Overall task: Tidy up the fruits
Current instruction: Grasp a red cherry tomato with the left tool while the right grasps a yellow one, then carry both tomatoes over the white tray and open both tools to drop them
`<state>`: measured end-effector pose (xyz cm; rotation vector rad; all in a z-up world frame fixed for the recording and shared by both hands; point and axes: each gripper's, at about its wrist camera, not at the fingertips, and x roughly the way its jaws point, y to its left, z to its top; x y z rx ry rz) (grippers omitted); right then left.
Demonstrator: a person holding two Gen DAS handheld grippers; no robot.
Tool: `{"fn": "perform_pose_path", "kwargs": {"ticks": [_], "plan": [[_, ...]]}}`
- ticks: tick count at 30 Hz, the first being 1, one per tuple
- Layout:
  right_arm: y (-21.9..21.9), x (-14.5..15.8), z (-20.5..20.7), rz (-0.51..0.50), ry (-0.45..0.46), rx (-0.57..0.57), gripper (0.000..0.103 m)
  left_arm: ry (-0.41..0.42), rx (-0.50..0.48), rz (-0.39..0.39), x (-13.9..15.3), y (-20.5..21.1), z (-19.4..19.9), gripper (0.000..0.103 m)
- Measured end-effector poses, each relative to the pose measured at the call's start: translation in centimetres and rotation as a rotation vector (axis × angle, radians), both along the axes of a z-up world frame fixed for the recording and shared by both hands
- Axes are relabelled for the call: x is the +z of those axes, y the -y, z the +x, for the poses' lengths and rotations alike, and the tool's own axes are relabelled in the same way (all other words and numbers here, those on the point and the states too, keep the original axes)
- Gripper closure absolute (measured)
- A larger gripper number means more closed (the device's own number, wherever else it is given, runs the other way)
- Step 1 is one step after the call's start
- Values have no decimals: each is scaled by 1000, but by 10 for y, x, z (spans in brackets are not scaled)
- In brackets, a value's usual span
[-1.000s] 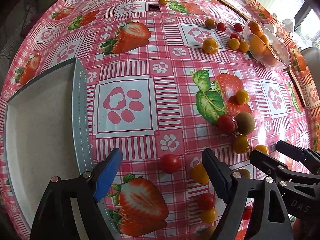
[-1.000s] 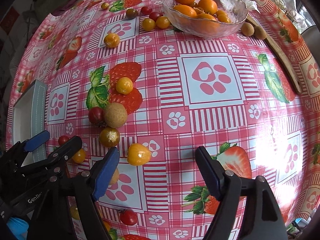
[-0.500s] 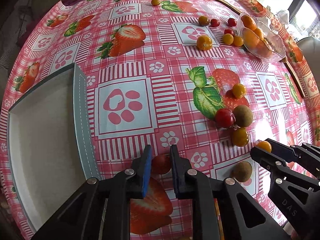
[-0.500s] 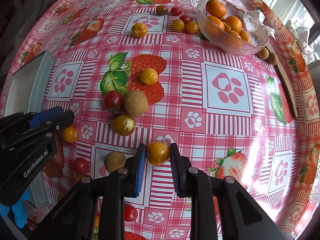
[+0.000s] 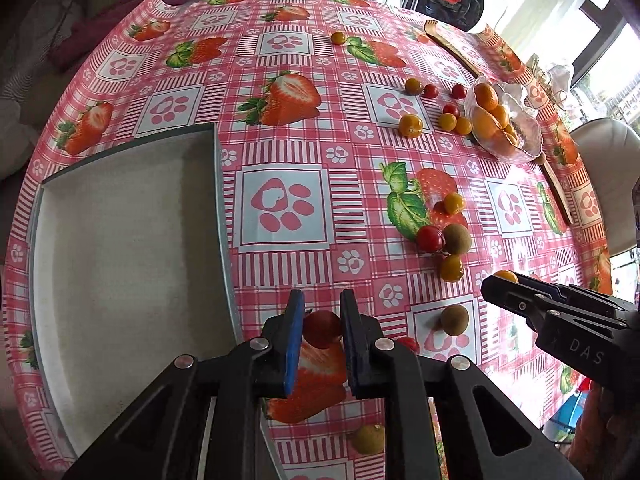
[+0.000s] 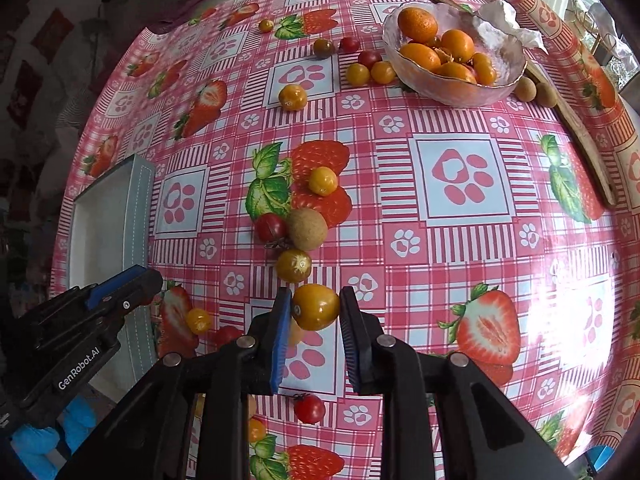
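Observation:
My left gripper (image 5: 320, 316) is shut on a red cherry tomato (image 5: 322, 329) and holds it above the cloth, just right of the grey tray (image 5: 120, 248). My right gripper (image 6: 314, 312) is shut on a yellow-orange tomato (image 6: 315, 306) and holds it off the table. Each gripper shows in the other's view: the right one (image 5: 560, 320), the left one (image 6: 100, 312). A red tomato (image 6: 270, 227), a brown longan (image 6: 307, 228) and a dark yellow tomato (image 6: 293, 265) lie clustered mid-table. A glass bowl (image 6: 496, 84) holds oranges.
Several small tomatoes (image 6: 358, 73) lie left of the bowl. Two longans (image 6: 525, 89) sit right of it beside a wooden strip (image 6: 580, 136). A longan (image 5: 454, 317) and a red tomato (image 6: 309, 408) lie near the front edge. The tray is empty.
Both grippers were open a second ago, then shut on their tomatoes. Both have since lifted with their fruit, and the table looks farther below now.

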<state>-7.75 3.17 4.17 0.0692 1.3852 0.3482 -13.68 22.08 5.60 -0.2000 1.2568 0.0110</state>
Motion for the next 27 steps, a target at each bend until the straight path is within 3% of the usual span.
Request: {"fn": "perform_pose_path", "kwargs": {"ticks": [8, 16, 21, 27], "plan": [[-51, 12, -1, 51, -3, 90, 77, 15, 118, 53, 8, -56, -22, 83], [-138, 15, 0, 120, -17, 226, 77, -30, 258, 127, -11, -120, -51, 83], [-191, 1, -6, 133, -57, 312, 77, -68, 300, 156, -31, -140, -62, 83], [-223, -26, -6, 70, -87, 359, 77, -71, 307, 166, -40, -144, -67, 83]]}}
